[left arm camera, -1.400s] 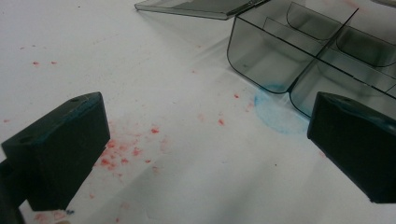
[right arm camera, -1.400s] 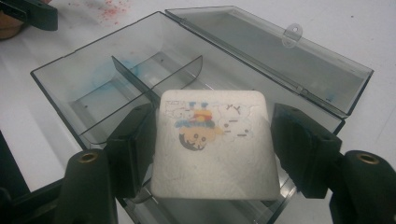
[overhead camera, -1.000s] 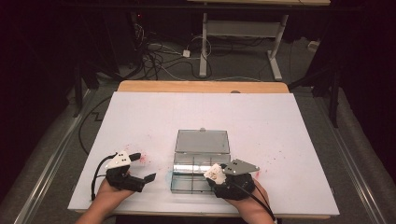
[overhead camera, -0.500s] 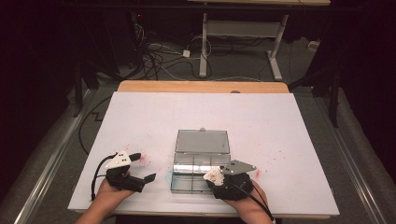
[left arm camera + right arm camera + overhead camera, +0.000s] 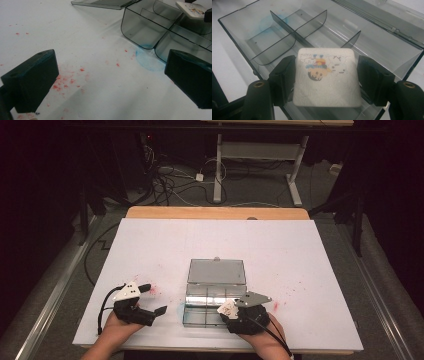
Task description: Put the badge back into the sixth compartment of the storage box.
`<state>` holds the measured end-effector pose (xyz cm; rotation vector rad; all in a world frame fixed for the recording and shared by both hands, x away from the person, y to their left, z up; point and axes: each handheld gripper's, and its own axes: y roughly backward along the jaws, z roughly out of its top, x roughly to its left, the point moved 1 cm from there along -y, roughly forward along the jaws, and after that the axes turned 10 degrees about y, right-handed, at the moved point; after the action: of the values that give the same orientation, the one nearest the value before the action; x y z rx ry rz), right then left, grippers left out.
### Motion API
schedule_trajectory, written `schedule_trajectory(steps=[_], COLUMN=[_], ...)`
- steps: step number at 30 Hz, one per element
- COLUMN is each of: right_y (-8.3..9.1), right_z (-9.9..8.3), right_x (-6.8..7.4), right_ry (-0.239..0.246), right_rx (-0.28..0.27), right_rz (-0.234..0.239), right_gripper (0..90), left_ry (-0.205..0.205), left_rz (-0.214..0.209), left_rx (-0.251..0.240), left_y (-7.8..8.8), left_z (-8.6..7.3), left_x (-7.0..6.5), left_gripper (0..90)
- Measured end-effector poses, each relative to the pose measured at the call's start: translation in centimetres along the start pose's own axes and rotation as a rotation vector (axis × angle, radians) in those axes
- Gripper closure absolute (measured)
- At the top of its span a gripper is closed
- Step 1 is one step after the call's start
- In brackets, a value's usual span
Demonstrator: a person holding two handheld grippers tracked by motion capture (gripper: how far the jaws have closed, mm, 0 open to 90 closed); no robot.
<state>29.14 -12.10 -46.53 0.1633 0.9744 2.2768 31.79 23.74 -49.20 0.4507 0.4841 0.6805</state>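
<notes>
From above, the right gripper (image 5: 226,309) hangs over the near right corner of the clear box (image 5: 212,296), pinching a white eraser (image 5: 228,308); against the picture a second earlier it has hardly shifted, so the drop seems paused. The left gripper (image 5: 151,299) rests spread on the table (image 5: 300,255).

Ahead of the left gripper's jaws lie red specks and the box's corner.

Between the right gripper's jaws the eraser (image 5: 327,77) sits gripped, probably just above a compartment.

1 overhead, 2 close tong-mounted views
</notes>
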Motion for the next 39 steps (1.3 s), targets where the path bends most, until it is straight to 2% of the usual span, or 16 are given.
schedule_trajectory(steps=[10,17,21,23,26,29,30,33,39], right_y=[0.1,0.8,1.1,1.0,0.7,0.1,-0.2,-0.8,-1.4], right_z=[-0.1,0.4,0.8,1.1,1.7,2.2,2.3,2.4,2.2], right_x=[-0.2,-0.7,-1.2,-1.4,-1.9,-2.3,-2.4,-2.7,-2.7], right_ry=[-0.007,-0.021,-0.006,-0.008,-0.021,-0.026,-0.02,-0.022,0.013], right_rx=[-0.005,-0.057,-0.105,-0.117,-0.117,-0.114,-0.102,-0.079,-0.041], right_rz=[0.01,-0.002,-0.017,-0.044,-0.062,-0.033,-0.044,-0.048,-0.063], right_gripper=[31.4,32.5,47.4,52.7,67.7,83.5,86.8,88.6,88.6], left_ry=[0.0,-0.001,-0.001,-0.001,-0.001,0.0,0.0,0.0,-0.001], left_rz=[-0.001,0.001,0.004,0.005,0.007,0.007,0.007,0.007,0.007], left_rx=[0.0,0.001,0.0,-0.001,-0.002,-0.003,-0.003,-0.004,-0.004], left_y=[0.0,0.0,0.0,0.0,0.0,0.0,0.0,0.0,0.0], left_z=[0.0,0.0,0.0,0.0,0.0,0.0,0.0,0.0,0.0], left_x=[0.0,0.0,0.0,0.0,0.0,0.0,0.0,0.0,-0.1], left_gripper=[0.0,0.0,0.0,0.0,0.0,0.0,0.0,0.0,0.0])
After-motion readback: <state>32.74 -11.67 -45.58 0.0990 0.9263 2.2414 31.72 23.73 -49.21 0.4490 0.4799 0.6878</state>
